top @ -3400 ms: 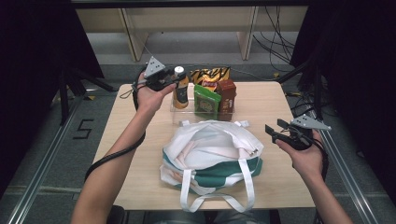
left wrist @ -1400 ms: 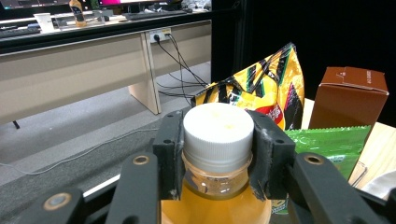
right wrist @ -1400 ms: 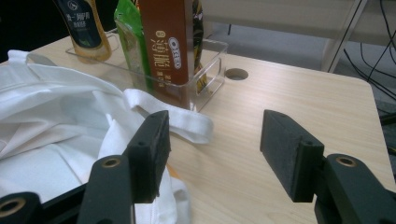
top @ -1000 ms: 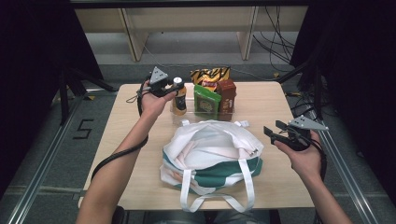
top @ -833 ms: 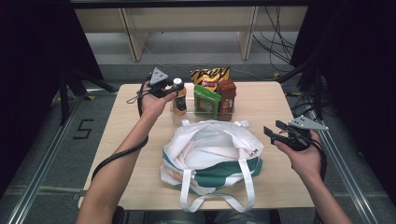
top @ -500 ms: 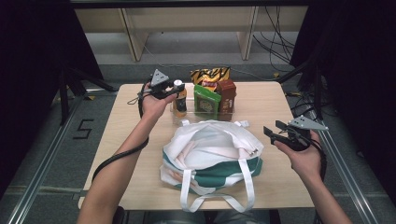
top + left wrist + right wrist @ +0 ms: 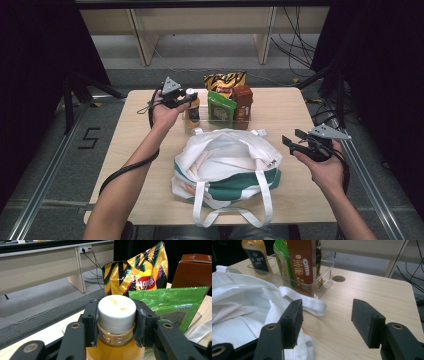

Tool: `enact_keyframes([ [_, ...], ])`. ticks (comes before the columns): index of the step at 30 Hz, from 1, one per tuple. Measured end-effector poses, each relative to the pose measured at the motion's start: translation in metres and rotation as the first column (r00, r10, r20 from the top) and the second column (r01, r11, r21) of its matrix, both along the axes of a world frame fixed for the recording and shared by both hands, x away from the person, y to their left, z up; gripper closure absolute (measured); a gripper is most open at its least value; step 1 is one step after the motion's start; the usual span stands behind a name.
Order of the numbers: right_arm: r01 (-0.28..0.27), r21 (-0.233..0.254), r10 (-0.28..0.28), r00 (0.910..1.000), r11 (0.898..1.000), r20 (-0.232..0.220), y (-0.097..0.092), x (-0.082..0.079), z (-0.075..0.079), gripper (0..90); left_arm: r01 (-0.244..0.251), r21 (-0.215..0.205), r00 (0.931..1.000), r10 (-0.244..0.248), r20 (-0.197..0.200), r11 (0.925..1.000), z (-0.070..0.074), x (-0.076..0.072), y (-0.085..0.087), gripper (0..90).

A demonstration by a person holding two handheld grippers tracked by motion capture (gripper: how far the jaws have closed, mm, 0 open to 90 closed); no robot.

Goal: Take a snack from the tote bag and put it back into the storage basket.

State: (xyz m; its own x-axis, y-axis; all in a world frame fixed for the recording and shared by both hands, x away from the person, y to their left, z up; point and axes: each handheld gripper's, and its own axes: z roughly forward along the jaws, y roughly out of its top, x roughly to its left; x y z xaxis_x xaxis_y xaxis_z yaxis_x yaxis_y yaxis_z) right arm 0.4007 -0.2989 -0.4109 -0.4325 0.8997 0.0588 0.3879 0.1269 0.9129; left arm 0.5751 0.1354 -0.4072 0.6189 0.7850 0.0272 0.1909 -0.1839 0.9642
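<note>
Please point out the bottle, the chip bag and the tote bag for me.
bottle point(image 7: 117, 308), left gripper view, white cap.
chip bag point(image 7: 140, 272), left gripper view, front panel.
tote bag point(image 7: 225, 155), high view, white upper fabric.

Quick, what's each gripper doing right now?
Left gripper: shut on the bottle, at its white cap.
Right gripper: open, holding nothing, over the table.

Table point(image 7: 125, 150) with bag point(image 7: 227, 165), tray point(image 7: 325, 272)
</note>
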Motion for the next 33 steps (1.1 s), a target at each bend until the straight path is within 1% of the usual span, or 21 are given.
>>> enact_keyframes([
  [1,-0.007,-0.004,0.007,1.0,1.0,-0.005,-0.001,0.0,0.0,43.1,0.0,-0.001,1.0,0.0,-0.003,1.0,-0.001,0.0,0.0,58.8],
  [3,-0.014,-0.026,0.014,0.9998,1.0,0.013,-0.002,0.002,0.0,43.1,-0.001,0.0,1.0,0.001,-0.004,1.0,-0.002,0.0,0.0,58.8],
  [5,-0.003,-0.003,0.003,1.0,1.0,-0.009,0.0,0.0,0.0,43.1,-0.002,-0.001,1.0,0.002,-0.007,1.0,-0.003,0.0,0.0,58.8],
  [11,-0.006,-0.011,0.006,1.0,1.0,0.001,-0.001,0.001,0.0,43.1,-0.001,-0.002,0.9999,0.001,-0.017,1.0,-0.007,0.0,-0.001,58.8],
  [12,-0.003,-0.001,0.003,0.9999,1.0,-0.01,0.0,0.0,0.0,43.1,0.001,0.001,0.9998,-0.001,-0.018,1.0,-0.007,0.0,-0.001,58.8],
  [14,-0.005,0.005,0.005,0.9999,1.0,-0.014,0.001,0.0,0.0,43.1,0.0,0.002,0.9998,0.0,-0.022,1.0,-0.009,-0.001,-0.002,58.8],
  [16,-0.017,0.002,0.017,0.9997,1.0,-0.019,0.001,0.0,0.0,43.1,0.004,0.007,0.9996,-0.004,-0.027,1.0,-0.01,0.0,-0.002,58.8],
  [18,-0.02,-0.018,0.02,0.9997,1.0,-0.011,0.0,0.001,0.0,43.1,0.006,0.014,0.9995,-0.005,-0.031,0.9999,-0.011,0.0,-0.003,58.8],
  [19,-0.032,-0.024,0.032,0.9995,0.999,-0.004,-0.001,0.002,0.0,43.1,0.006,0.014,0.9995,-0.005,-0.033,0.9999,-0.012,0.0,-0.003,58.8],
  [20,-0.009,-0.006,0.009,0.9998,1.0,-0.02,0.002,0.001,0.0,43.1,0.006,0.01,0.9995,-0.005,-0.032,0.9999,-0.013,0.0,-0.003,58.7],
  [21,-0.009,-0.005,0.009,1.0,1.0,-0.004,0.002,0.002,-0.001,43.1,0.006,0.011,0.9995,-0.006,-0.032,0.9999,-0.012,0.0,-0.003,58.8],
  [22,-0.011,-0.007,0.011,0.9999,1.0,-0.003,0.002,0.002,-0.002,43.1,0.007,0.013,0.9995,-0.007,-0.032,0.9999,-0.012,0.0,-0.003,58.8],
  [23,-0.021,-0.016,0.021,0.9995,1.0,-0.022,0.001,0.002,-0.001,43.1,0.008,0.015,0.9995,-0.008,-0.032,0.9999,-0.012,0.0,-0.003,58.8],
  [25,-0.02,-0.017,0.02,0.9996,1.0,-0.021,0.001,0.002,-0.001,43.1,0.007,0.014,0.9994,-0.006,-0.033,0.9999,-0.012,0.0,-0.003,58.7],
  [26,-0.012,-0.002,0.012,0.9998,1.0,-0.017,0.002,0.002,-0.002,43.1,0.005,0.011,0.9994,-0.004,-0.034,0.9999,-0.012,0.0,-0.003,58.7],
  [27,-0.014,-0.012,0.014,0.9999,1.0,0.002,0.002,0.003,-0.003,43.1,0.005,0.009,0.9993,-0.004,-0.037,0.9999,-0.012,0.0,-0.002,58.7],
  [28,-0.022,-0.005,0.021,0.9996,1.0,-0.02,0.002,0.002,-0.001,43.1,0.002,0.007,0.9992,-0.001,-0.04,1.0,-0.012,0.0,-0.002,58.7],
  [29,-0.022,-0.005,0.021,0.9996,1.0,-0.02,0.002,0.002,-0.001,43.1,0.002,0.007,0.9992,-0.001,-0.04,1.0,-0.012,0.0,-0.002,58.6],
  [30,-0.027,-0.02,0.027,0.9996,0.999,-0.006,0.001,0.003,-0.001,43.1,-0.005,-0.002,0.9992,0.005,-0.04,1.0,-0.013,0.0,-0.001,58.6],
  [32,-0.02,0.0,0.02,0.9994,1.0,-0.029,0.002,0.001,-0.001,43.1,-0.007,-0.005,0.9991,0.007,-0.042,1.0,-0.013,0.0,-0.001,58.5],
  [33,-0.021,-0.02,0.021,0.9994,1.0,-0.026,0.001,0.001,0.0,43.1,-0.011,-0.007,0.999,0.01,-0.044,0.9999,-0.013,0.0,0.0,58.5],
])
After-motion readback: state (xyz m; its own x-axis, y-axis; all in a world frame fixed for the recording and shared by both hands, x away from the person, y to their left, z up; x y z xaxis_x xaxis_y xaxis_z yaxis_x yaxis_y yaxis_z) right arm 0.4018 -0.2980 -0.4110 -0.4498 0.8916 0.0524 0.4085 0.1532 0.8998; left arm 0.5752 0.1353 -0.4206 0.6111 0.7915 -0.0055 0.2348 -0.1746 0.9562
